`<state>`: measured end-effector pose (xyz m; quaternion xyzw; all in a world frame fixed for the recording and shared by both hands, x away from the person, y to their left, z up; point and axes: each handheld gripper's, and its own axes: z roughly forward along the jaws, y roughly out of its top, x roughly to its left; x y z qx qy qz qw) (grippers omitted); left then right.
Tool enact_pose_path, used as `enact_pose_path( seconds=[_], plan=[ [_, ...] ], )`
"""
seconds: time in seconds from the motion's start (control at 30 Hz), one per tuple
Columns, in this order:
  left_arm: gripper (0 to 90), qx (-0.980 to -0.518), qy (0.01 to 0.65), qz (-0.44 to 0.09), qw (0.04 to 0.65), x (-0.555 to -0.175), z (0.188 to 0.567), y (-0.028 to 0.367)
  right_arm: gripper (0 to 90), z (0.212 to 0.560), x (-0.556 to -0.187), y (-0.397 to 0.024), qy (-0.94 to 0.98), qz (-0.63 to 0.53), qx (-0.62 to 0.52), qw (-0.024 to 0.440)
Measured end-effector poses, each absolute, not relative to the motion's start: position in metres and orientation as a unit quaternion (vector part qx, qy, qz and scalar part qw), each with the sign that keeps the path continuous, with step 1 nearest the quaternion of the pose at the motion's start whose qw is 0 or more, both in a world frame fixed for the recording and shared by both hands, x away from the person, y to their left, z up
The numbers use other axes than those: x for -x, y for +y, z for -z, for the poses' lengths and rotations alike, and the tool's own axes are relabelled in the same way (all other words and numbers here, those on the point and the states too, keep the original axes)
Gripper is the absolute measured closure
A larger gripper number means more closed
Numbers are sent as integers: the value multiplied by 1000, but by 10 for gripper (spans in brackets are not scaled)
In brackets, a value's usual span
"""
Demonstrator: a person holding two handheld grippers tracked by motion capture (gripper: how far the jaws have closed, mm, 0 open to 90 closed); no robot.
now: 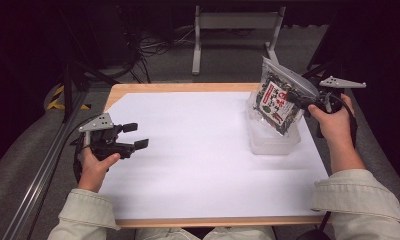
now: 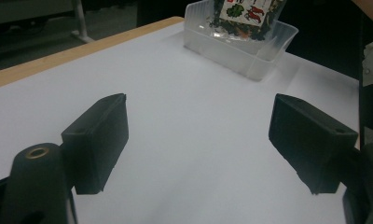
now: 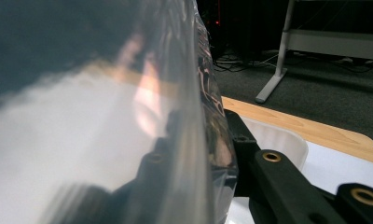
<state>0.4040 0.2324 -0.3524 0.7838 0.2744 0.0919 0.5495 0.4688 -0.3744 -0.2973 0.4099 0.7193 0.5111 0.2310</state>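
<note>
A clear bag of dark snack mix (image 1: 277, 97) with a red and white label hangs tilted, its lower end inside a clear plastic tub (image 1: 273, 142) at the table's right. My right gripper (image 1: 294, 96) is shut on the bag's right edge. In the right gripper view the bag's film (image 3: 128, 116) runs between the black jaws of that gripper (image 3: 194, 140), with the tub (image 3: 278, 137) beyond. My left gripper (image 1: 134, 135) rests low at the table's left, open with nothing between its fingers. Its own view has that gripper (image 2: 198, 140) over bare white surface, the tub (image 2: 240, 51) and bag (image 2: 243, 14) far off.
A white sheet (image 1: 198, 150) covers the wooden table (image 1: 188, 87). Behind the table stands a grey metal frame (image 1: 235, 22) on a dark floor with cables. A metal rail (image 1: 43, 170) runs along the left side.
</note>
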Motion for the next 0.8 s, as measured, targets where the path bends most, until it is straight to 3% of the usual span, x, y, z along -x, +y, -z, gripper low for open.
enact_pose_path(
  seconds=[0.8],
  plan=[
    [204, -786, 270, -97, 547, -404, 352, 233, 759, 311, -474, -372, 724, -495, -426, 222]
  ],
)
